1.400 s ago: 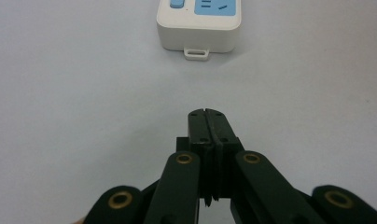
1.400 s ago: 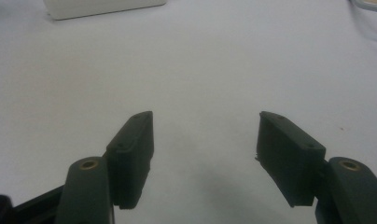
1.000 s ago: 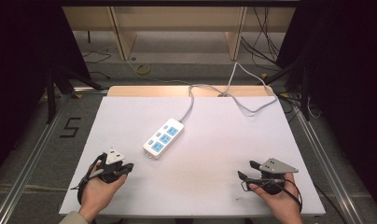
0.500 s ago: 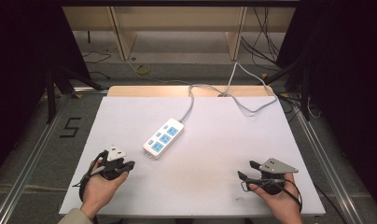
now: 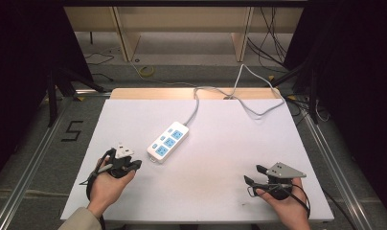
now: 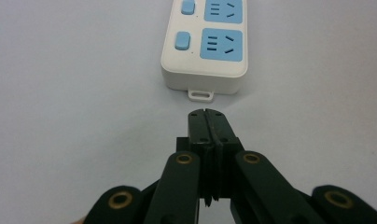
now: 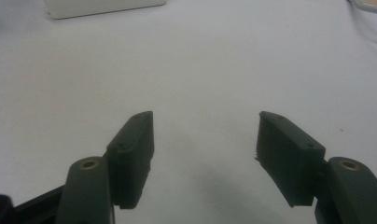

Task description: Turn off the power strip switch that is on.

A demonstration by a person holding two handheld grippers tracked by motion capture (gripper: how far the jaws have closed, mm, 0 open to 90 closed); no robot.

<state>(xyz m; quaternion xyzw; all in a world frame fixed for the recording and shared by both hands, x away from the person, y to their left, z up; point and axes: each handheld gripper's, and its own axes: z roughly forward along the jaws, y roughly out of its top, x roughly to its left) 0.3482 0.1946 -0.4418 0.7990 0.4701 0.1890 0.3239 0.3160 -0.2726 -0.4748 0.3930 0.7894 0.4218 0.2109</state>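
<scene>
Nothing has visibly moved: the left gripper (image 5: pixel 134 165), fingers pressed together, points at the near end of the power strip (image 5: pixel 168 142) mid-desk (image 5: pixel 220 196); the right gripper (image 5: pixel 252 178) rests with fingers spread.

White table (image 5: pixel 220 191) w/ white power strip (image 5: pixel 168 142), its cable (image 5: pixel 197 103) trailing off back.

I count one white power strip (image 5: pixel 168 142) with three blue sockets, one grey cable (image 5: pixel 239 93), two tongs, left tongs (image 5: pixel 132 165) and right tongs (image 5: pixel 253 175), on one tabletop (image 5: pixel 220 158).
</scene>
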